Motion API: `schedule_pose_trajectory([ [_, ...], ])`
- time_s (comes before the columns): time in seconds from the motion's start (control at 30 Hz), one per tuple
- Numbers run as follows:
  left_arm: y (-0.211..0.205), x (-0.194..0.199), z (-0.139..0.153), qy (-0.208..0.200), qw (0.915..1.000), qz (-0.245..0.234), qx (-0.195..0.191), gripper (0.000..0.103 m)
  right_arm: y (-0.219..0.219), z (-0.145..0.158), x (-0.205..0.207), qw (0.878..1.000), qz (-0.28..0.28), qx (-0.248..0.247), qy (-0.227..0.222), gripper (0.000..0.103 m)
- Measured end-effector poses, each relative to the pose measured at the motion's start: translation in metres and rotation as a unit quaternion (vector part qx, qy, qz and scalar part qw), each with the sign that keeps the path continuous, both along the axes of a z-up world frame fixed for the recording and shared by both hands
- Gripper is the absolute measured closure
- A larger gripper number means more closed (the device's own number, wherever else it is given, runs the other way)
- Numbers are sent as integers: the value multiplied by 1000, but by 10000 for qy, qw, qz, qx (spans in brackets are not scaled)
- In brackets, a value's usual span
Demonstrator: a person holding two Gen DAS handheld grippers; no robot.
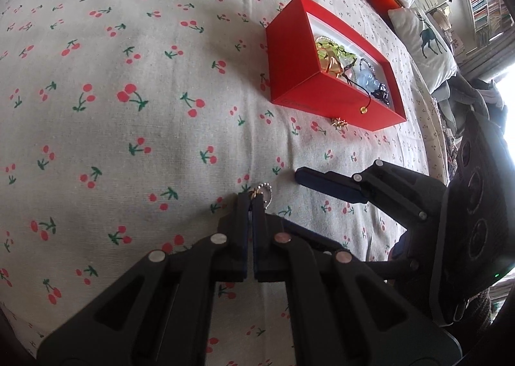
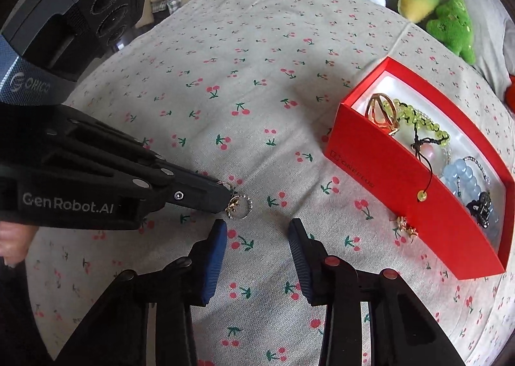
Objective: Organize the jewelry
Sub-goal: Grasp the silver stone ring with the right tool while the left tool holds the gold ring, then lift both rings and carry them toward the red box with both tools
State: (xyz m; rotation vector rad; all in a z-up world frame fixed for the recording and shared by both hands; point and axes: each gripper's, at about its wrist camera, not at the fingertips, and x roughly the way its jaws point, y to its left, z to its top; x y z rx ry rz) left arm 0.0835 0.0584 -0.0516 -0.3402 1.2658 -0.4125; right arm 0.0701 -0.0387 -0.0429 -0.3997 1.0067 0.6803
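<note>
Left tongs (image 1: pixel 251 197) are clamped on a small beaded ring with a gold charm (image 2: pixel 239 204), low on the cherry-print bedspread (image 1: pixel 128 140). Right tongs (image 2: pixel 257 230) stand wide, gripping nothing, just beside the ring. Beyond the ring lies a gold earring (image 2: pixel 404 225), touching the red jewelry box (image 2: pixel 386 185) of beads and bracelets.
</note>
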Motion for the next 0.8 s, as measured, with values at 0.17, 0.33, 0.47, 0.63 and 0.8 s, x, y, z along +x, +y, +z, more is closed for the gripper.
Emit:
schedule_pose_trajectory([
  [0.17, 3, 3, -1, 60, 10000, 15, 29, 100, 8, -1, 3, 9998, 210, 9, -54, 74],
  [0.33, 7, 6, -2, 158, 9998, 64, -84, 100, 9, 0, 1, 9988, 408, 258, 123, 90],
  [0.47, 9, 4, 3, 15, 9996, 138, 228, 100, 9, 2, -6, 9971, 614, 338, 308, 93],
  [0.63, 15, 3, 10, -297, 9959, 223, 830, 100, 7, 2, -7, 9983, 414, 282, 308, 92],
  [0.8, 21, 2, 11, -326, 9939, 336, 1003, 100, 5, 2, 1, 9990, 104, 289, 324, 84],
])
